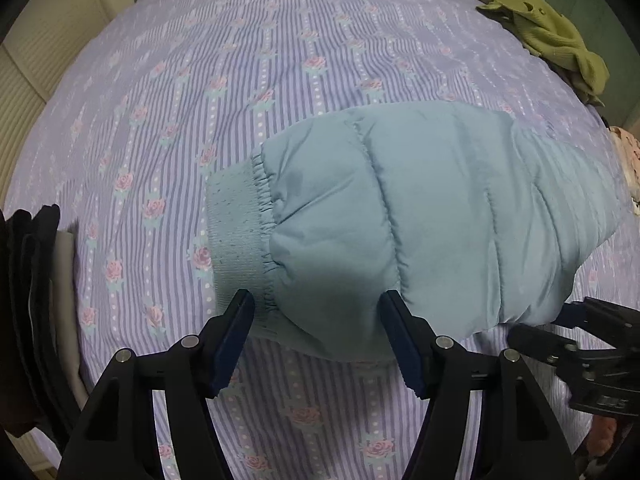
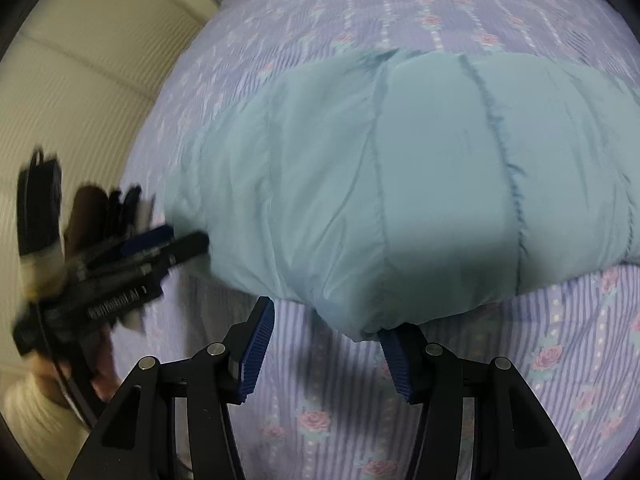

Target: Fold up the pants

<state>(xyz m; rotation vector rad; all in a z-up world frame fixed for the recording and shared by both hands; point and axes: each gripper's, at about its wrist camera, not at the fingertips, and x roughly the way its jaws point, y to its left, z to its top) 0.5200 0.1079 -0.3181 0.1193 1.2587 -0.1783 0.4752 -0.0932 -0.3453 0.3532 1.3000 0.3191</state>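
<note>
Light blue quilted padded pants (image 1: pixel 420 216) lie folded in a puffy bundle on the bed, the ribbed cuff (image 1: pixel 236 232) pointing left. My left gripper (image 1: pixel 316 320) is open, its fingers at the bundle's near edge by the cuff, holding nothing. In the right wrist view the same pants (image 2: pixel 400 184) fill the middle. My right gripper (image 2: pixel 326 328) is open at their near edge; its right finger touches the fabric's lower tip. The left gripper shows blurred at the left of that view (image 2: pixel 132 264).
The bed has a purple striped floral sheet (image 1: pixel 200 80). An olive green garment (image 1: pixel 548 36) lies at the far right. Folded dark clothes (image 1: pixel 28 300) are stacked at the left edge. A pale wall (image 2: pixel 80 80) runs along the bed's left side.
</note>
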